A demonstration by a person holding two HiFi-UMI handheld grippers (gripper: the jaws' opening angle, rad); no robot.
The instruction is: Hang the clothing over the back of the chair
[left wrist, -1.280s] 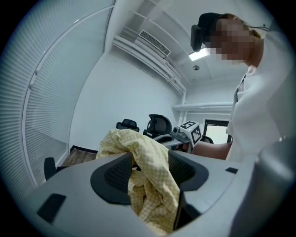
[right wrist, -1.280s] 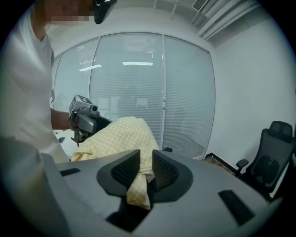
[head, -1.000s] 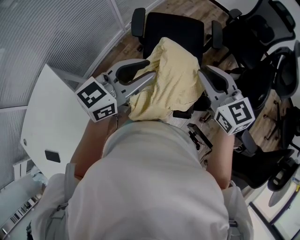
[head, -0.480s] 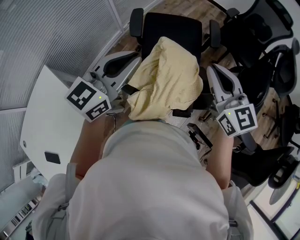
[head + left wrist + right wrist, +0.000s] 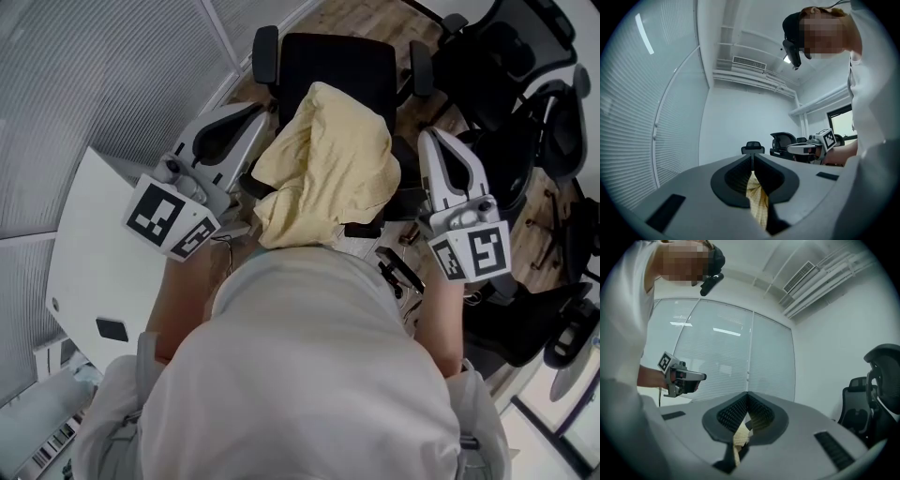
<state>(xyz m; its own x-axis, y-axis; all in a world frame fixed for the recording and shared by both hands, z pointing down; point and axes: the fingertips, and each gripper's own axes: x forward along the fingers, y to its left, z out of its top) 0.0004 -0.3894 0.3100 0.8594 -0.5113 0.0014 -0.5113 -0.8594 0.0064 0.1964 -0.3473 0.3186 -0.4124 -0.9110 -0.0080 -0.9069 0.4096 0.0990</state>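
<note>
In the head view, the yellow clothing [image 5: 328, 164] hangs bunched over the black chair [image 5: 328, 66], and it looks soft, light and limp. In the left gripper view, the left claw [image 5: 753, 157] has just clamped shut on a fold. In the right gripper view, the right claw [image 5: 747, 394] has done likewise, and well-spread edge holds probably suit draping.

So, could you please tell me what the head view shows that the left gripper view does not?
Only the head view: the white table, wooden floor and the whole bunched yellow garment. Only the left gripper view: the left gripper with its jaws shut on a strip of it, and a ceiling vent. Both: the garment and the right gripper.
</note>
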